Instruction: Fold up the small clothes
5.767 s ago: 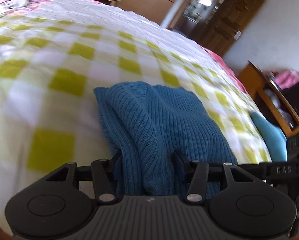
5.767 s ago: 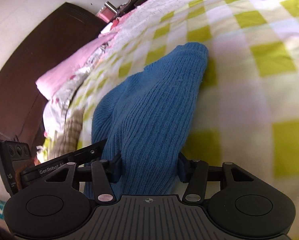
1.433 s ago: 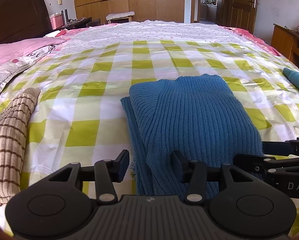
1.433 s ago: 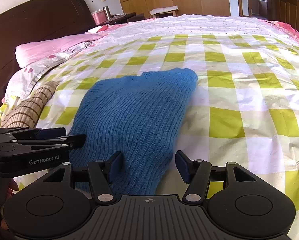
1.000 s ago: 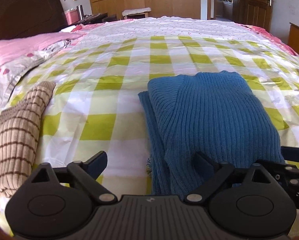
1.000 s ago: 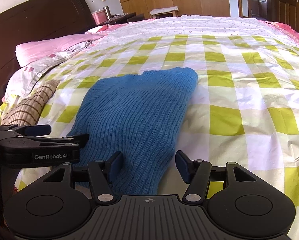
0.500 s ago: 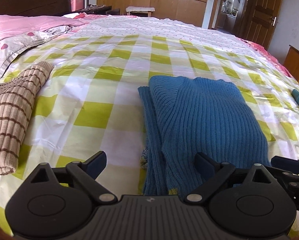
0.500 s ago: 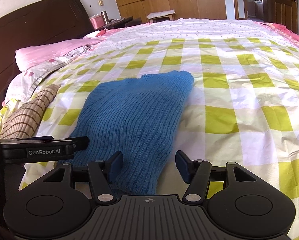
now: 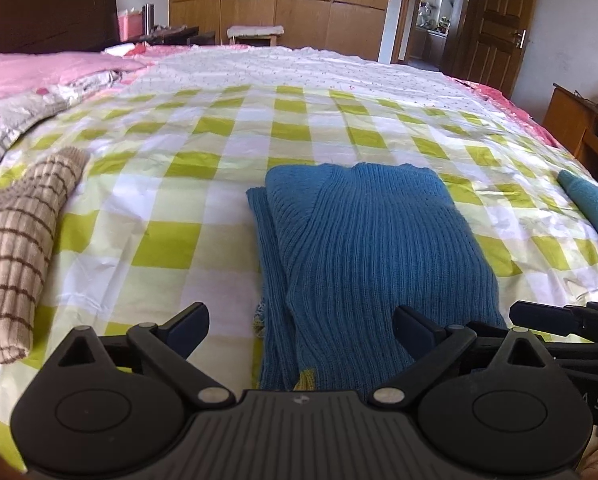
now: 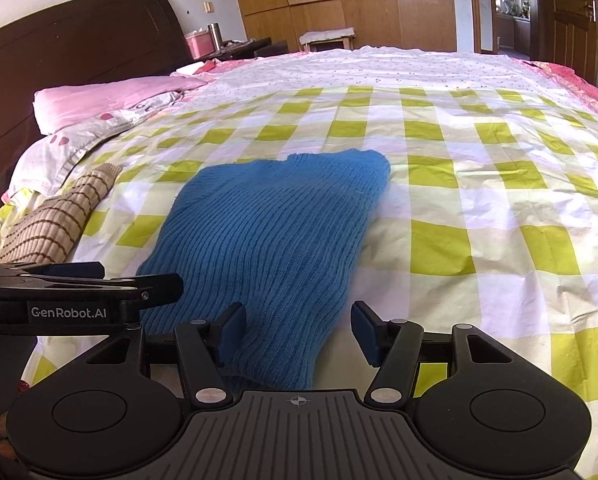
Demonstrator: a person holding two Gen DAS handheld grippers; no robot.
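Note:
A blue ribbed knit garment point(image 9: 371, 240) lies folded flat on the green-and-white checked bedsheet point(image 9: 171, 240), with layered edges along its left side. My left gripper point(image 9: 301, 322) is open wide above the garment's near edge, holding nothing. In the right wrist view the same garment point(image 10: 275, 232) lies ahead. My right gripper point(image 10: 299, 332) is open, its fingers straddling the near corner without pinching it. The left gripper's side point(image 10: 79, 300) shows at the left of that view, and the right gripper's side point(image 9: 571, 320) shows at the right of the left wrist view.
A folded beige striped knit point(image 9: 15, 248) lies on the bed to the left. A teal garment point(image 9: 595, 204) sits at the bed's right edge. Pink pillows point(image 10: 111, 100) and a dark headboard point(image 10: 75, 56) are at far left; wardrobes and a door stand behind.
Both grippers have let go of the blue garment and pulled back and up. The left gripper's jaws opened wide about a second ago. The garment now rests folded on the bed.

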